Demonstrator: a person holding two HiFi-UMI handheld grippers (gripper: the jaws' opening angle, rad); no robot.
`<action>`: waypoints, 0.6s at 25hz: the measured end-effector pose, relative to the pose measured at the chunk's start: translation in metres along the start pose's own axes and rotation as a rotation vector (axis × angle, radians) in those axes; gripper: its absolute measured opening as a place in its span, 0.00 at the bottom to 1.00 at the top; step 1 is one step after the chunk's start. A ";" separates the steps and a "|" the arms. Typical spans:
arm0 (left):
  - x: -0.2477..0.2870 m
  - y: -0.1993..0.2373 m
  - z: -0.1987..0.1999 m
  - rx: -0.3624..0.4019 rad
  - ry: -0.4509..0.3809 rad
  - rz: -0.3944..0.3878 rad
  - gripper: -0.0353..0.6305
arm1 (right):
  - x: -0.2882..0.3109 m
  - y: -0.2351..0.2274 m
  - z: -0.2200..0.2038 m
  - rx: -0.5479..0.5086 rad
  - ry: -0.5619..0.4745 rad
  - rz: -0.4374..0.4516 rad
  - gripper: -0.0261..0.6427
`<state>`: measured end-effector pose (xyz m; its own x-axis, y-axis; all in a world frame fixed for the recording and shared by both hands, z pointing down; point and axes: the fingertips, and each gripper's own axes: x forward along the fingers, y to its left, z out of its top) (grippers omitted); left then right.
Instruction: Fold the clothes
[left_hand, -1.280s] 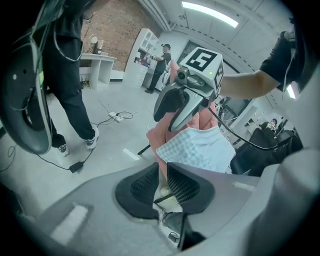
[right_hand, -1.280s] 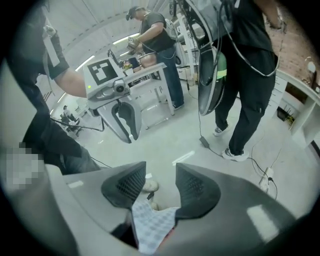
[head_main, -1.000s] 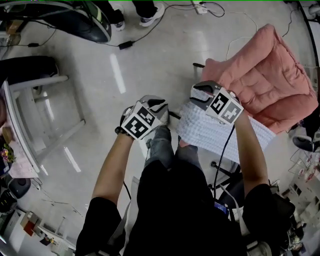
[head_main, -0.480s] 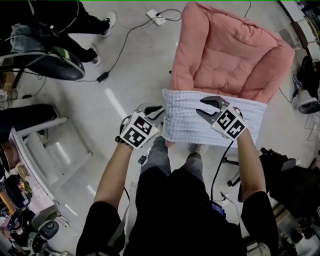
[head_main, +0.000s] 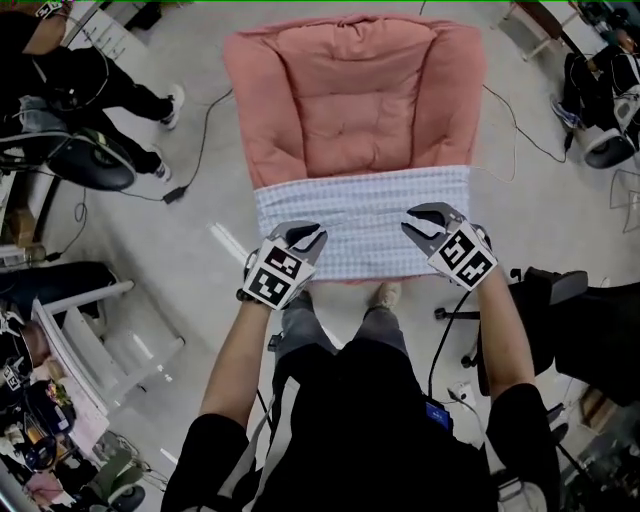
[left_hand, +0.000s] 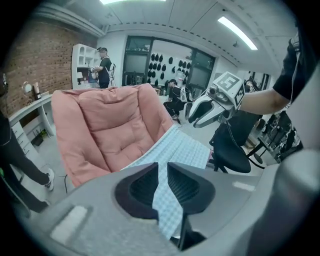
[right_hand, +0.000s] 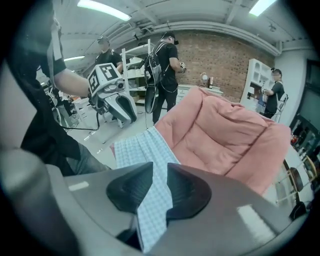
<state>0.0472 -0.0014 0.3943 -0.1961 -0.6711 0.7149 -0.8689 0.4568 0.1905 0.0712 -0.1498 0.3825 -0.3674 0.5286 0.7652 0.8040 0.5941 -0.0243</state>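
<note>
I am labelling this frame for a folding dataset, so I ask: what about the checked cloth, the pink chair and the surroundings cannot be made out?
The checked cloth: the head view shows only one flat band, so the garment type is unclear.
The pink chair: in the head view the cloth covers its seat front and base.
The white shelf: in the left gripper view its contents are too small to tell.

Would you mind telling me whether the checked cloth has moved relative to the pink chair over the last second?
Yes. A second ago the checked cloth sat askew at a corner of the pink chair; now it lies square across the seat's front.
</note>
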 end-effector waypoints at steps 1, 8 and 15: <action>0.006 -0.011 0.009 -0.008 -0.009 0.000 0.15 | -0.013 -0.005 -0.012 0.008 -0.005 -0.016 0.18; 0.047 -0.062 0.032 -0.060 -0.014 0.010 0.15 | -0.089 -0.020 -0.108 0.071 0.009 -0.111 0.17; 0.098 -0.095 0.073 -0.015 0.023 -0.013 0.15 | -0.149 -0.056 -0.187 0.182 0.019 -0.193 0.14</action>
<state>0.0769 -0.1529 0.3968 -0.1738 -0.6635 0.7277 -0.8645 0.4567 0.2100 0.1682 -0.3755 0.3899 -0.4958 0.3842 0.7789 0.6216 0.7833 0.0093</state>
